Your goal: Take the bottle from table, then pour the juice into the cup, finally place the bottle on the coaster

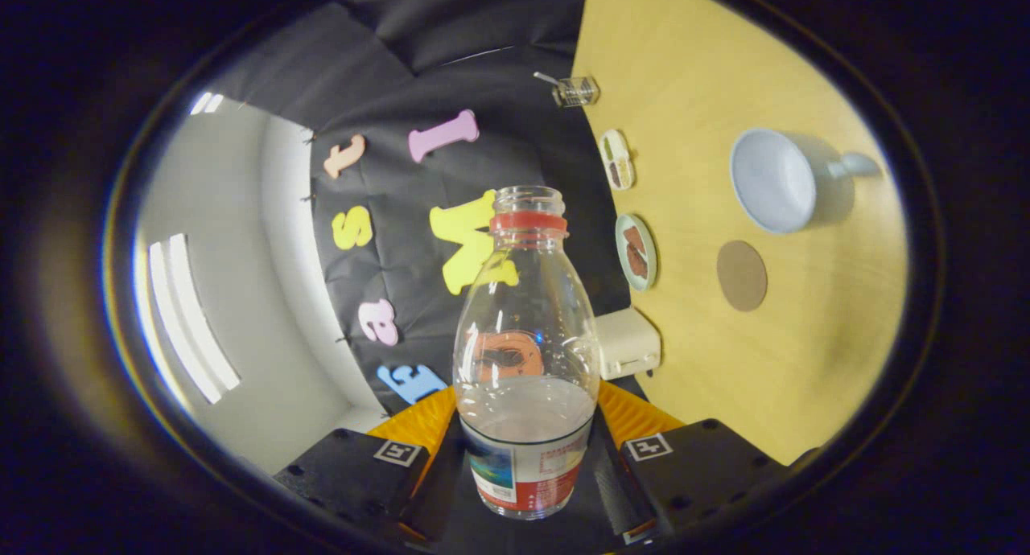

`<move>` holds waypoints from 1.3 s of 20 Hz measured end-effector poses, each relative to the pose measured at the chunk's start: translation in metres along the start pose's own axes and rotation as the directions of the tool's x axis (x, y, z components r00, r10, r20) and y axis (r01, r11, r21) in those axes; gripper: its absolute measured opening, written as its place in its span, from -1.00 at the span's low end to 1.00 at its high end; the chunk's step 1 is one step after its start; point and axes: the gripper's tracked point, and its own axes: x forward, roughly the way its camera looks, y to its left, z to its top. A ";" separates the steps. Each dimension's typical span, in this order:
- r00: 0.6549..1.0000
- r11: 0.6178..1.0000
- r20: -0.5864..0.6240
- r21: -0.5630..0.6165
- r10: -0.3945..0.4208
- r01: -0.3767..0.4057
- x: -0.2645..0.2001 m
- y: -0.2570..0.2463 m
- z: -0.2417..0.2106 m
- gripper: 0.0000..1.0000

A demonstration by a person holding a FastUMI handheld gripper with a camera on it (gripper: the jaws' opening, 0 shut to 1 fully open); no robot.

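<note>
The claw [527, 458] is clamped on the bottle [527, 354], one finger pressed to each side of its labelled lower part. The bottle is lifted clear of the desk [805, 362] and tipped over, mouth open, no cap on it. The pale liquid sits low in it, so there is some way to go before anything runs out.

The cup [774, 181] stands on the desk well off to the side of the bottle's mouth, and the coaster [741, 275] lies just short of it. That gap is the worry, I'd say: if the tilt goes on before the mouth is over the cup, juice lands on the desk or on the coaster. The grip is low on a smooth bottle too, so a quick swing could twist it between the fingers.
</note>
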 end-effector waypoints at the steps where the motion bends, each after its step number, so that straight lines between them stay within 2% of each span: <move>1: 1.000 0.997 0.006 -0.078 -0.005 0.005 -0.001 0.004 0.003 0.54; 4: 0.999 0.966 0.032 -0.258 0.035 -0.026 -0.006 0.030 0.010 0.54; 10: 0.984 0.883 0.026 -0.446 0.175 -0.145 -0.016 0.075 0.016 0.53; 16: 0.974 0.764 0.026 -0.624 0.227 -0.162 -0.018 0.106 0.009 0.53; 20: 0.973 0.603 0.015 -0.787 0.232 -0.132 -0.018 0.118 0.005 0.55; 24: 0.970 0.461 -0.015 -0.878 0.244 -0.129 -0.015 0.128 -0.006 0.55; 26: 0.972 0.371 -0.013 -0.923 0.235 -0.102 -0.011 0.125 -0.008 0.55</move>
